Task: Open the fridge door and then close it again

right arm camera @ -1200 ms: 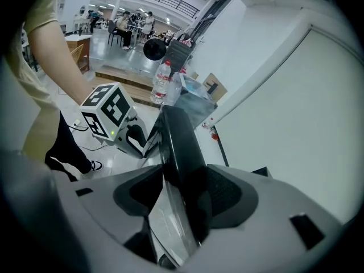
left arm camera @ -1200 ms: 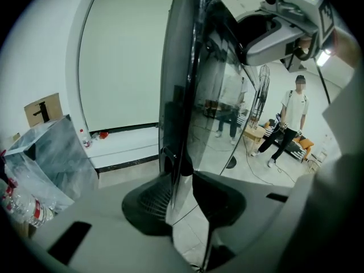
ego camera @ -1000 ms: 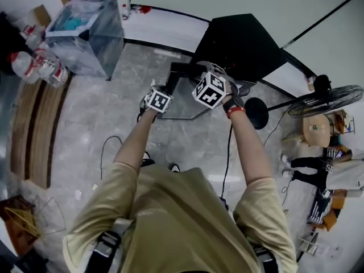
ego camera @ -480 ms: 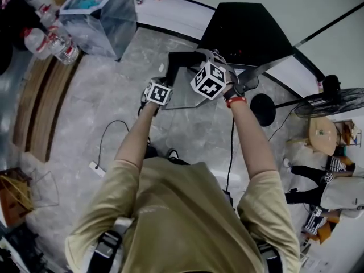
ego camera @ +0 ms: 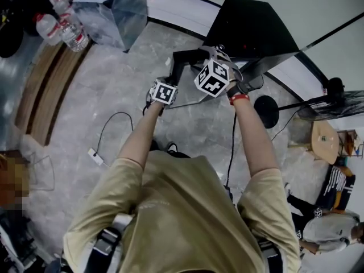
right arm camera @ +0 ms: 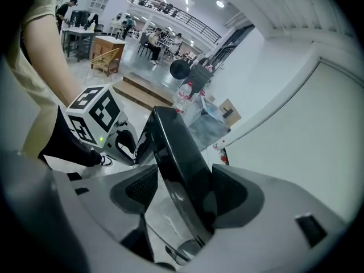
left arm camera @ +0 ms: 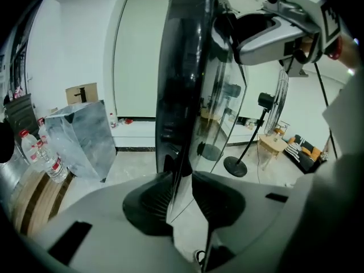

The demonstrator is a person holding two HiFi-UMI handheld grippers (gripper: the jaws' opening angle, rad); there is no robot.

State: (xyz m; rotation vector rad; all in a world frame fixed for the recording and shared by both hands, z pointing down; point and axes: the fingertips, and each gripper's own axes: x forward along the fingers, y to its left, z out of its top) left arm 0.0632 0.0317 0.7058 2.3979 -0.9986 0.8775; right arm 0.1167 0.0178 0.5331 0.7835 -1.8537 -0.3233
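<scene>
Tiled floor [ego camera: 108,95] beneath fridge door [ego camera: 185,56]

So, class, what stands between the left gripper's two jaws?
The fridge door: its black-framed glass edge runs up between the jaws of the left gripper, which are closed on it. The left gripper view shows this.
</scene>
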